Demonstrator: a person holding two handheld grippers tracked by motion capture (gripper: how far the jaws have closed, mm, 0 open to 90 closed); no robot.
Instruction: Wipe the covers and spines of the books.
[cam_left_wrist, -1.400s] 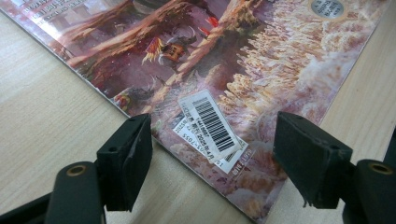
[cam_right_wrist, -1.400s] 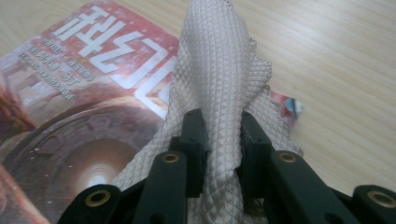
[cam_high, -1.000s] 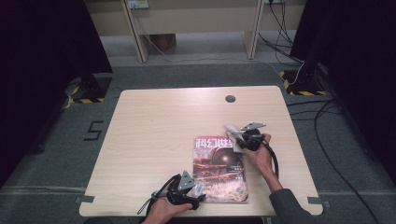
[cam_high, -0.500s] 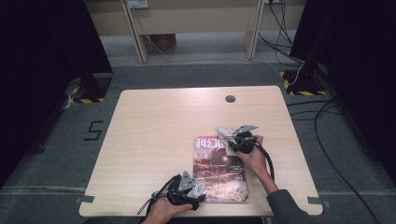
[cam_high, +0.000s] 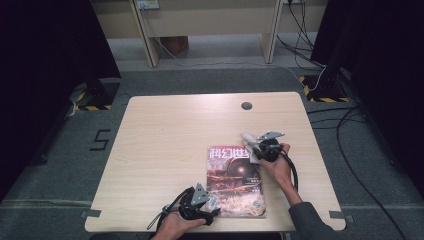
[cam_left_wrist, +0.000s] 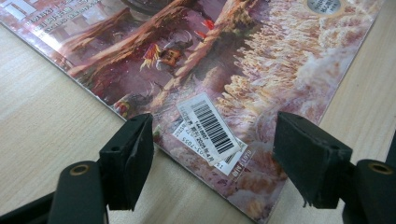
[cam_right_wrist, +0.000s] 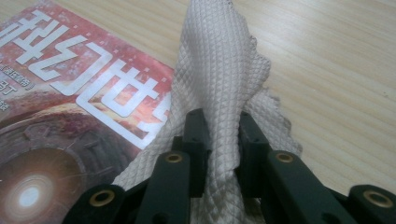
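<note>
A magazine (cam_high: 232, 182) with a reddish cover and white title lies flat on the wooden table (cam_high: 165, 145), near its front edge. My right gripper (cam_high: 255, 147) is shut on a white waffle-textured cloth (cam_high: 248, 140) at the magazine's far right corner. In the right gripper view the cloth (cam_right_wrist: 224, 70) bunches up between the jaws of the right gripper (cam_right_wrist: 223, 121) and drapes onto the magazine's title (cam_right_wrist: 70, 93). My left gripper (cam_high: 214, 205) stands open at the near left corner. In the left gripper view, the left gripper (cam_left_wrist: 212, 135) has its jaws astride a barcode sticker (cam_left_wrist: 210, 128) on the magazine (cam_left_wrist: 233, 56).
A round cable hole (cam_high: 246, 106) sits in the table's far edge. Bare tabletop stretches to the left and behind the magazine. Cables (cam_high: 350, 125) run over the floor at the right, and a "5" (cam_high: 100, 140) is marked on the floor at the left.
My right gripper with the cloth has shifted slightly leftward over the magazine's far right corner. The left gripper has stayed in place.
</note>
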